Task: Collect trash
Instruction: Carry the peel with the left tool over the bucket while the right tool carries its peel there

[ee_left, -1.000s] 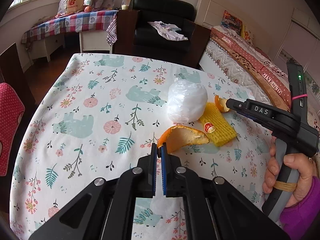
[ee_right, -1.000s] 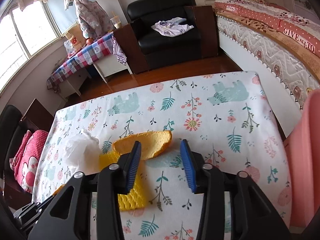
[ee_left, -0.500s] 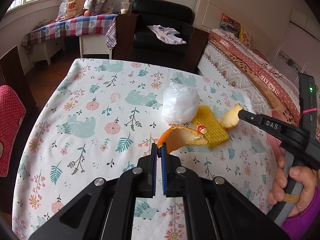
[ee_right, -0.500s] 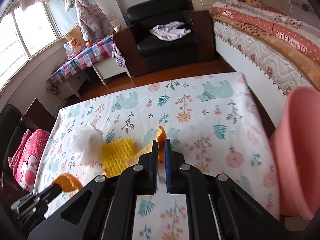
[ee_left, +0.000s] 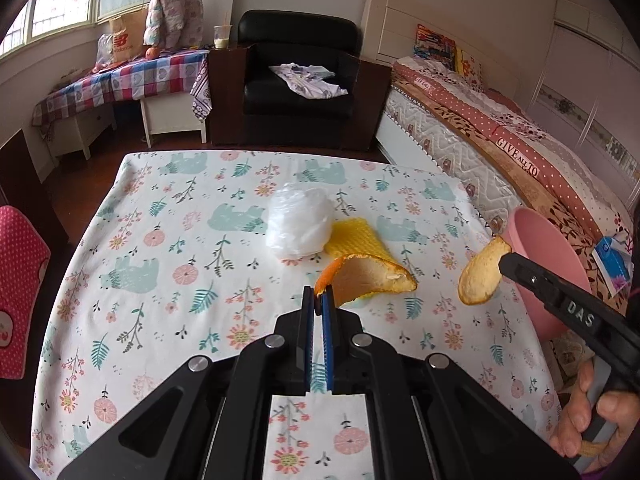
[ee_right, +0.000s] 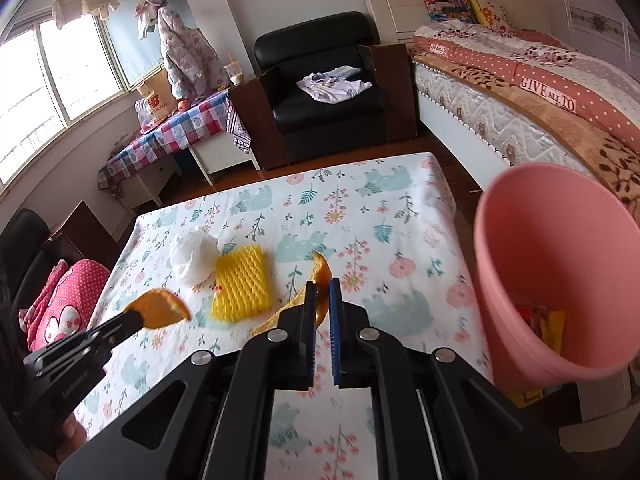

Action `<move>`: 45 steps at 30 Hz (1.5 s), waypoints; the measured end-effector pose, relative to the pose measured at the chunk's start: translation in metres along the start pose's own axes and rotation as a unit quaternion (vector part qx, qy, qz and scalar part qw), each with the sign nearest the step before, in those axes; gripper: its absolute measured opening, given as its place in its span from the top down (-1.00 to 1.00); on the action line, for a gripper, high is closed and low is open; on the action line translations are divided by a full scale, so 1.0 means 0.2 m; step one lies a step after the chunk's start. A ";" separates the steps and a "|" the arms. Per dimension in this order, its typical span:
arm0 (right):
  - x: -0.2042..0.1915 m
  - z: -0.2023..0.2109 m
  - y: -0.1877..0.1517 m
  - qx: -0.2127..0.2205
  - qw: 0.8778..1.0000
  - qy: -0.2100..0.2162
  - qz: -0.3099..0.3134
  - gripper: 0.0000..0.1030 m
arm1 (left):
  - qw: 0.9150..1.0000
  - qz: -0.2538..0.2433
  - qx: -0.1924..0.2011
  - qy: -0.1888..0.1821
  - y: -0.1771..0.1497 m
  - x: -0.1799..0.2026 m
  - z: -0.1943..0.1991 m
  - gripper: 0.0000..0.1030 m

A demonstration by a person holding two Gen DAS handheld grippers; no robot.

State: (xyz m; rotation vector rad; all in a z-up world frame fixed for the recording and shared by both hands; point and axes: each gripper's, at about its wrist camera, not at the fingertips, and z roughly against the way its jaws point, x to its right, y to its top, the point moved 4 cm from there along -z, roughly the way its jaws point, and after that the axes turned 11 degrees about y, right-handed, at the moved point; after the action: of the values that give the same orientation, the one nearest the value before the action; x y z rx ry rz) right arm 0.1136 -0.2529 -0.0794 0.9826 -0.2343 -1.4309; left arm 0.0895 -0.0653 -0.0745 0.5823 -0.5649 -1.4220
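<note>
My left gripper (ee_left: 319,298) is shut on a large orange peel (ee_left: 370,280) and holds it above the table. My right gripper (ee_right: 322,294) is shut on a second orange peel (ee_right: 320,276), seen in the left wrist view (ee_left: 480,278) near the pink bin (ee_left: 544,256). The pink bin (ee_right: 556,268) stands off the table's right edge with trash inside. A crumpled white plastic bag (ee_left: 298,226) and a yellow foam net (ee_left: 356,240) lie on the table; both also show in the right wrist view, the bag (ee_right: 194,254) and the net (ee_right: 240,282).
The table has a floral cloth (ee_left: 160,240). A bed (ee_left: 520,136) runs along the right behind the bin. A black armchair (ee_left: 300,80) stands beyond the far edge. A red cushioned chair (ee_left: 20,292) is at the left.
My right gripper closed on the second peel, lifted it and carried it right toward the pink bin. My left gripper kept hold of its peel and rose.
</note>
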 end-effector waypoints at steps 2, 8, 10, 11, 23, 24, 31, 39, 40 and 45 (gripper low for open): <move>0.02 0.04 -0.02 0.002 1.000 0.001 -0.004 0.88 | 1.000 -0.004 0.000 -0.001 0.01 0.04 0.00 0.93; 0.08 0.13 -0.05 0.017 1.000 -0.004 -0.012 0.88 | 1.000 -0.025 0.006 0.000 0.03 0.17 0.02 0.93; 0.09 0.16 -0.05 0.024 1.000 -0.009 -0.012 0.88 | 1.000 -0.029 0.009 -0.001 0.04 0.21 0.03 0.93; 0.10 0.19 -0.05 0.029 0.999 -0.012 -0.012 0.88 | 0.999 -0.033 0.010 -0.002 0.04 0.23 0.03 0.93; 0.27 0.38 -0.02 0.075 0.995 -0.058 -0.021 0.88 | 0.997 -0.070 0.032 -0.018 0.10 0.51 0.07 0.93; 0.28 0.39 -0.02 0.079 0.995 -0.062 -0.024 0.88 | 0.997 -0.073 0.035 -0.021 0.11 0.54 0.08 0.93; 0.40 0.50 0.01 0.101 0.990 -0.087 -0.037 0.88 | 0.994 -0.094 0.048 -0.038 0.14 0.73 0.11 0.93; 0.55 0.59 0.00 0.120 0.984 -0.114 -0.062 0.88 | 0.990 -0.118 0.055 -0.055 0.16 0.95 0.12 0.93; 0.57 0.60 0.00 0.121 0.984 -0.117 -0.064 0.88 | 0.989 -0.122 0.055 -0.057 0.16 0.98 0.11 0.93; 0.65 0.62 0.00 0.123 0.981 -0.128 -0.078 0.88 | 0.987 -0.135 0.056 -0.069 0.15 1.10 0.10 0.93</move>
State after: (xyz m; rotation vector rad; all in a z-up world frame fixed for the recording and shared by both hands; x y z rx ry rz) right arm 0.0543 -0.4217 -0.0569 1.0326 -0.5447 -1.7030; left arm 0.1129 -0.2847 -0.0352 0.6725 -0.7001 -1.7048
